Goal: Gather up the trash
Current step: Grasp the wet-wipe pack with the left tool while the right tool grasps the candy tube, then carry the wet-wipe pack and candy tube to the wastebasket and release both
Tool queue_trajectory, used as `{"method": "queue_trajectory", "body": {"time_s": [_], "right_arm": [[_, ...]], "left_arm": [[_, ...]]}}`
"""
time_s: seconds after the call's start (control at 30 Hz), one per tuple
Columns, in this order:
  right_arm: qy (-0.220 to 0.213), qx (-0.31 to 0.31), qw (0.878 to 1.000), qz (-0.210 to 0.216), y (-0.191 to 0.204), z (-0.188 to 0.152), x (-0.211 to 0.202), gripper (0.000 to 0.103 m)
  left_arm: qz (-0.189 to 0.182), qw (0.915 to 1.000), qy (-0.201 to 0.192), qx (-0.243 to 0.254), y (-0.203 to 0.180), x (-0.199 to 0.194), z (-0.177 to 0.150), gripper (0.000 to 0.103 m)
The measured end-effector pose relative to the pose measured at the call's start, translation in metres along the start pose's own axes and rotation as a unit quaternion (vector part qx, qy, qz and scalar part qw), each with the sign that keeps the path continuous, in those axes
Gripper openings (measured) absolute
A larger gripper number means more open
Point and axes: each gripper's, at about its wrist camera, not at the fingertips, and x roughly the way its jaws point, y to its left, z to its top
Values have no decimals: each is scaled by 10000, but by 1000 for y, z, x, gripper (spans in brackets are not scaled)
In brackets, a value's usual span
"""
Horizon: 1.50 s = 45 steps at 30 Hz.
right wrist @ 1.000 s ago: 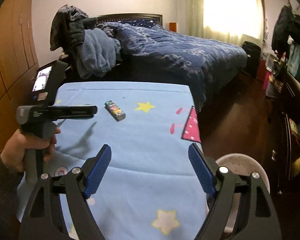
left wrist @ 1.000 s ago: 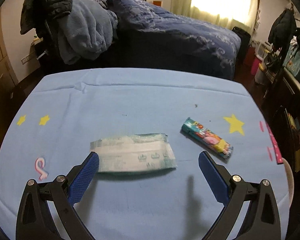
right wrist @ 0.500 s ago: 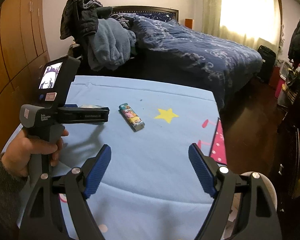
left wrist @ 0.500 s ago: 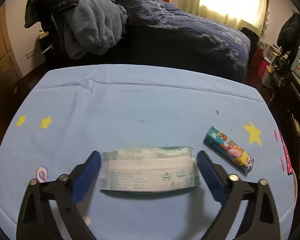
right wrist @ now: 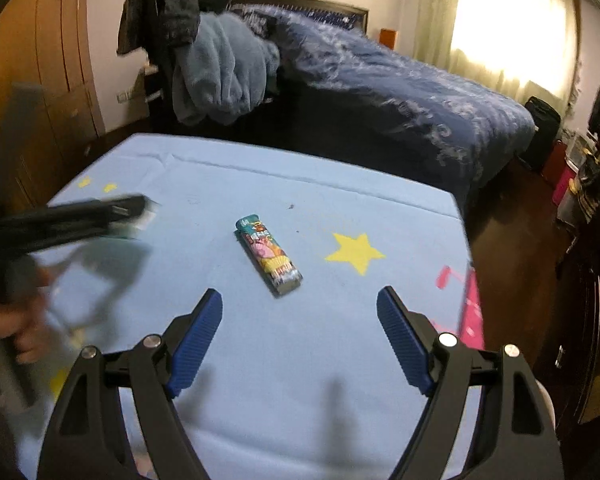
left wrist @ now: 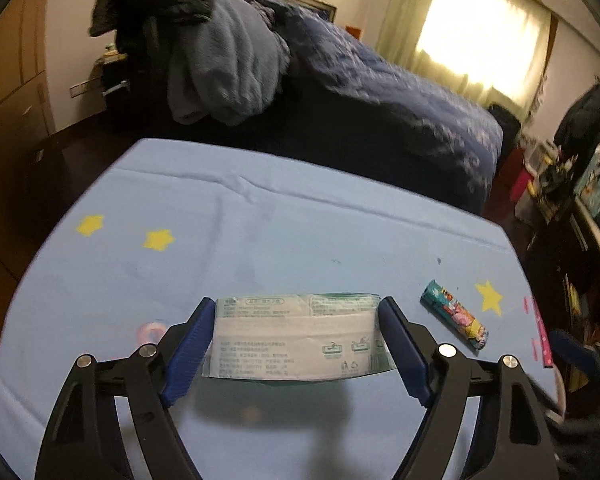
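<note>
— While our left tool (left wrist: pixel 296 340) closes its jaws around the tissue pack (left wrist: pixel 296 338) on the desk (left wrist: pixel 260 240), where's the wrapper (right wrist: pixel 269 254)?
— Right of the pack, just ahead of our right tool (right wrist: pixel 300 330), jaws apart.

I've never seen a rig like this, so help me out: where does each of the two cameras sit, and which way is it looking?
Left wrist: rides on the left gripper, looking down along its closing blue fingers at the white wipes packet between them.
Right wrist: rides on the right gripper, open over the blue sheet, short of the colourful wrapper; a blurred hand shows at left.
Shared: wrapper, sheet, bed.
</note>
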Motion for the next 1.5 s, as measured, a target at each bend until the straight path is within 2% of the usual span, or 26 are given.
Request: {"method": "queue_trajectory", "body": {"time_s": [0.17, 0.27, 0.37, 0.47, 0.5, 0.53, 0.6, 0.73, 1.07, 1.27, 1.5], "right_arm": [[414, -55, 9991, 69, 7, 16, 48, 69], [476, 137, 9984, 257, 5, 21, 56, 66], [537, 160, 9979, 333, 6, 24, 58, 58], [500, 50, 9979, 403, 12, 22, 53, 40], [493, 17, 9978, 453, 14, 20, 51, 28], [494, -12, 9977, 454, 16, 18, 49, 23], [463, -84, 9983, 358, 19, 14, 43, 23], [430, 19, 9980, 460, 16, 0, 27, 23], [-9, 495, 9967, 649, -8, -61, -59, 23], [-243, 944, 9920, 798, -29, -99, -107, 23], [-533, 1386, 9870, 613, -61, -138, -149, 23]], "left_arm": [[7, 9998, -194, 5, 14, -25, -2, 82], [7, 9997, -234, 66, 18, -32, -3, 82], [-26, 9997, -243, 46, 22, -34, -3, 82], [-72, 9997, -234, -23, 24, -37, -6, 82], [-92, 9997, -232, -47, 24, -38, -7, 82], [-112, 9997, -223, -39, 22, -39, -9, 82], [-133, 9997, -210, -3, 18, -42, -13, 82], [-221, 9994, -227, 115, 5, -55, -22, 82], [-634, 9967, -130, 485, -46, -75, -48, 83], [-977, 9920, -86, 795, -91, -84, -63, 83], [-1338, 9825, -16, 1293, -153, -90, -78, 83]]}}
